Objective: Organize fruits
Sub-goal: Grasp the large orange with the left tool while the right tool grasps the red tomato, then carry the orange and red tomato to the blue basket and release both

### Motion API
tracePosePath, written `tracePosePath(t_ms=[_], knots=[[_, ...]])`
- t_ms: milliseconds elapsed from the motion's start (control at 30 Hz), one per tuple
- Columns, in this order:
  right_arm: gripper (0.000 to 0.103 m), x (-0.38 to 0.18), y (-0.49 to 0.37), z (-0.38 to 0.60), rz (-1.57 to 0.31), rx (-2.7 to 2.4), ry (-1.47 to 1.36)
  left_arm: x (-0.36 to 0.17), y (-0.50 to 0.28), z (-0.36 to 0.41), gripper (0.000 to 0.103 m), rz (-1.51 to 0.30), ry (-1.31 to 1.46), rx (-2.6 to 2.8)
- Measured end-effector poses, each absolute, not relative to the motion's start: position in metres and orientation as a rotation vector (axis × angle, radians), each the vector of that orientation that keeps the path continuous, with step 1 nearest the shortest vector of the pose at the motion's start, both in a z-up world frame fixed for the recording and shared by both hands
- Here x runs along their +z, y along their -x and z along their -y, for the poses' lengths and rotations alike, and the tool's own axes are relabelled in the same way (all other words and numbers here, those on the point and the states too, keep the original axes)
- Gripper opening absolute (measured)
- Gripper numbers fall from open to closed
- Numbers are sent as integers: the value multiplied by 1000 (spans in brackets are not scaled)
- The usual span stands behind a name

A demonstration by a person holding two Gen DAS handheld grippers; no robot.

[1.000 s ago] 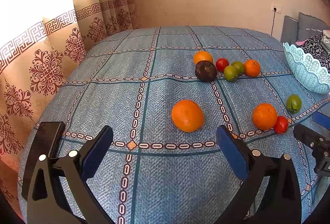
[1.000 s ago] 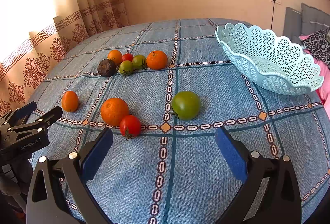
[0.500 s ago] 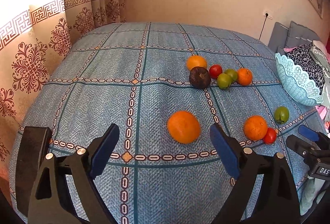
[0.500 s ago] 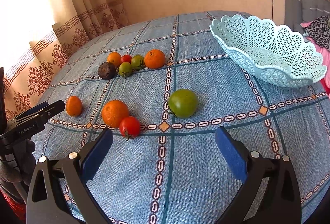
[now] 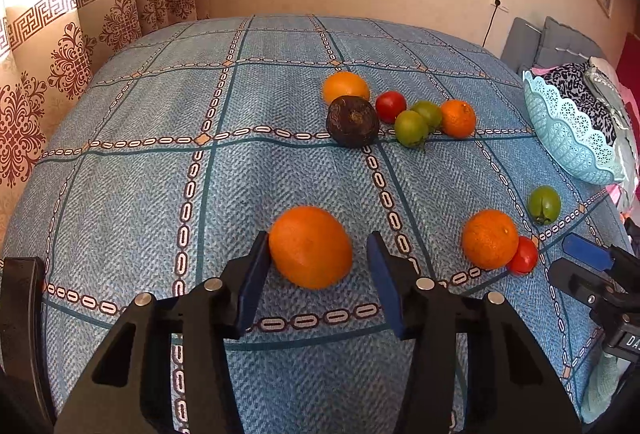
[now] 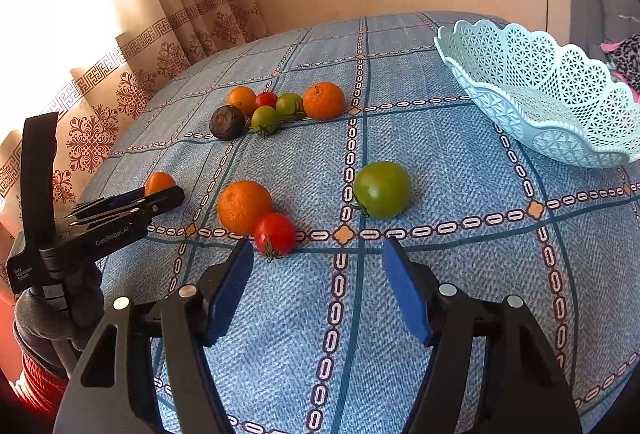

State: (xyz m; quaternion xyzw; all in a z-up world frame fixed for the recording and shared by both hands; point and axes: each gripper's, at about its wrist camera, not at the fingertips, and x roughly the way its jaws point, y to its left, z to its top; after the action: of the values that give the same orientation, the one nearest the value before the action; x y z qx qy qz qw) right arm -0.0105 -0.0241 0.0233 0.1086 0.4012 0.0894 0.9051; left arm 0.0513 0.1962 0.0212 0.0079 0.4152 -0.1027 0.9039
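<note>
In the left wrist view, my left gripper (image 5: 316,266) has come forward and narrowed since a moment ago: its fingers (image 5: 252,282) now flank the near orange (image 5: 310,247), the left pad about touching the peel, the right pad with a sliver of gap, so they are spread around it, not yet pinching. I judge the first pickup is about to close; nothing has reached the basket (image 5: 572,130), which stands well right of that orange at the edge of the bed (image 5: 140,174). Beyond the orange lies a cluster: a dark fruit (image 5: 352,121), another orange, a red tomato and two green ones, all clear of my grasp. In the right wrist view, my right gripper (image 6: 318,290) has dropped closer to the bed, fingers spread and holding nothing, just short of a small red tomato (image 6: 275,234) that touches a second orange (image 6: 244,207). A green tomato (image 6: 382,189) sits between that pair and the basket (image 6: 540,94). The touching pair could roll if nudged; the path to the basket looks open.
</note>
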Motion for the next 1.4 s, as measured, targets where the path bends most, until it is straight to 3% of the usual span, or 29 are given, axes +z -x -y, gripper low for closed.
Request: tracePosePath(t_ms=[133, 667, 1100, 1400], knots=[[63, 22, 4, 13, -840, 222, -218, 23, -50, -200, 41, -848, 3, -206], [25, 13, -11, -7, -877, 255, -140, 26, -48, -204, 41, -828, 20, -182], [25, 38, 4, 18, -821, 228, -182, 38, -38, -205, 41, -805, 17, -185], [25, 77, 13, 56, -707, 150, -233, 75, -24, -182, 41, -727, -29, -236]])
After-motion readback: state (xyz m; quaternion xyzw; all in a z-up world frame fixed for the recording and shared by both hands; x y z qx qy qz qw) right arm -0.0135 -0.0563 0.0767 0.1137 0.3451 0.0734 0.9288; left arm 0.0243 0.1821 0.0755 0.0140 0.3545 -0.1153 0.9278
